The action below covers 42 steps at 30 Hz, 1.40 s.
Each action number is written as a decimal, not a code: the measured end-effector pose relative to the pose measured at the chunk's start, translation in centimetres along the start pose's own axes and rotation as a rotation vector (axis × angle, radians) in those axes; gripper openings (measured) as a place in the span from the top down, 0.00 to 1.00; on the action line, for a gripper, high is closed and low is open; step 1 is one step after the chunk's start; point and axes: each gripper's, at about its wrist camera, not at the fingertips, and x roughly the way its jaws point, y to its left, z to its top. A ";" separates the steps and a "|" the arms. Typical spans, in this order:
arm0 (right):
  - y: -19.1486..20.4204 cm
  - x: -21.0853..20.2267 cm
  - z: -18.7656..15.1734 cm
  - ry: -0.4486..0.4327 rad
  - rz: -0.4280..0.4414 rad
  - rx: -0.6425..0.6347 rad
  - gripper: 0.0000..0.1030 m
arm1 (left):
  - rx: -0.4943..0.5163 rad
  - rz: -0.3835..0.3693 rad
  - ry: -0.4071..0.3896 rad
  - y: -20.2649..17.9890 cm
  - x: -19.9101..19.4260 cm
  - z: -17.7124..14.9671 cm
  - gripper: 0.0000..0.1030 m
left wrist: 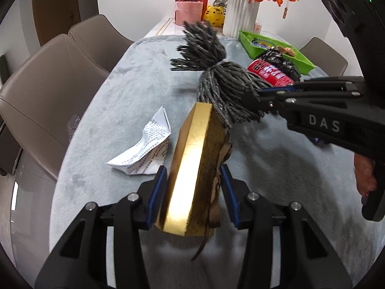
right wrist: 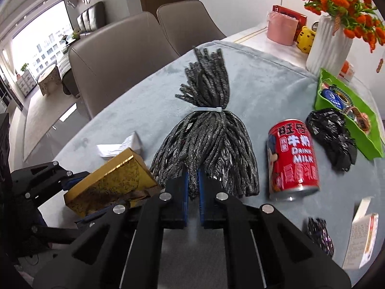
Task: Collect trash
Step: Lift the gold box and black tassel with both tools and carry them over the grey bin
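Trash lies scattered on the grey tablecloth [right wrist: 264, 91]. Left gripper [left wrist: 192, 183] clamps a gold box [left wrist: 190, 168] tilted on edge, beside a crumpled receipt [left wrist: 144, 151]. Right gripper [right wrist: 192, 192] is clenched on strands of a grey cord bundle [right wrist: 207, 130], just left of a toppled red milk can [right wrist: 292, 159] and a black bag [right wrist: 332, 137].

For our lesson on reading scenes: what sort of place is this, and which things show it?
Probably a home dining room: padded dining chairs around a cloth-covered table, a white vase of orange flowers on it, and a sofa beyond.
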 end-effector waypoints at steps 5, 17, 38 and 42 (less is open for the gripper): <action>0.5 -3.1 -1.2 -0.013 -0.017 0.029 0.94 | 0.018 -0.019 -0.023 -0.5 -2.6 -0.2 0.56; 0.2 -12.7 -8.7 -0.052 -0.165 0.225 0.94 | 0.186 -0.176 -0.008 -5.6 -7.0 -3.2 0.56; -1.9 -41.7 -44.6 -0.120 -0.602 0.745 0.94 | 0.662 -0.590 0.001 -37.6 -19.0 -20.1 0.56; -1.6 -46.0 -52.8 -0.087 -0.660 0.819 0.94 | 0.696 -0.663 0.045 -44.3 -20.6 -25.3 0.56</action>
